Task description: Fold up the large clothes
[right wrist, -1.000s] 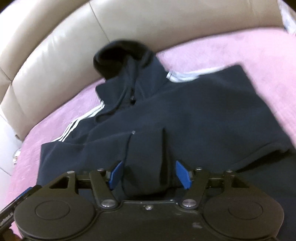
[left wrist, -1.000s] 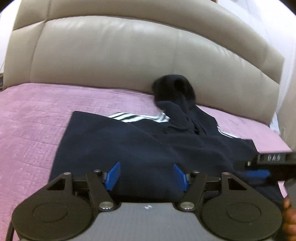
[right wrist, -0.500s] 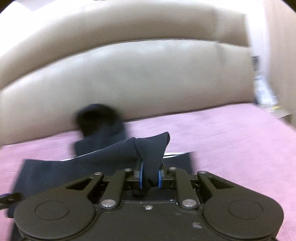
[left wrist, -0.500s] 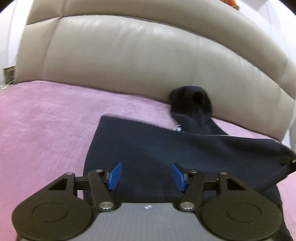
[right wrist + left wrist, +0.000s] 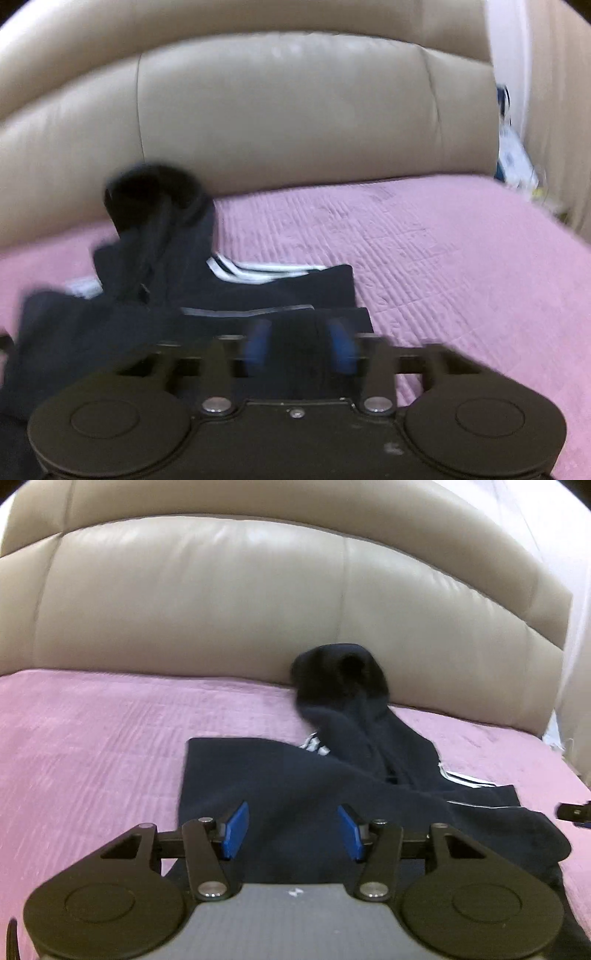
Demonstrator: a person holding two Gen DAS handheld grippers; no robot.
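Hoodie: white stripes, no readable writing.

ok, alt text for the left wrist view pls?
A navy hoodie with white stripes lies partly folded on a pink bedspread, hood against a beige padded headboard. In the foreground the left gripper hangs over its near edge, jaws closing, nothing gripped between the blue pads.

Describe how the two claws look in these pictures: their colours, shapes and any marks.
The left claw has a matte black body with two round discs, black link bars with silver pins, flat blue pads and a grey textured plate bearing a small white mark. The right claw has the same build, black with silver pins and blue pads, blurred here. No sleeve or cable can be told.
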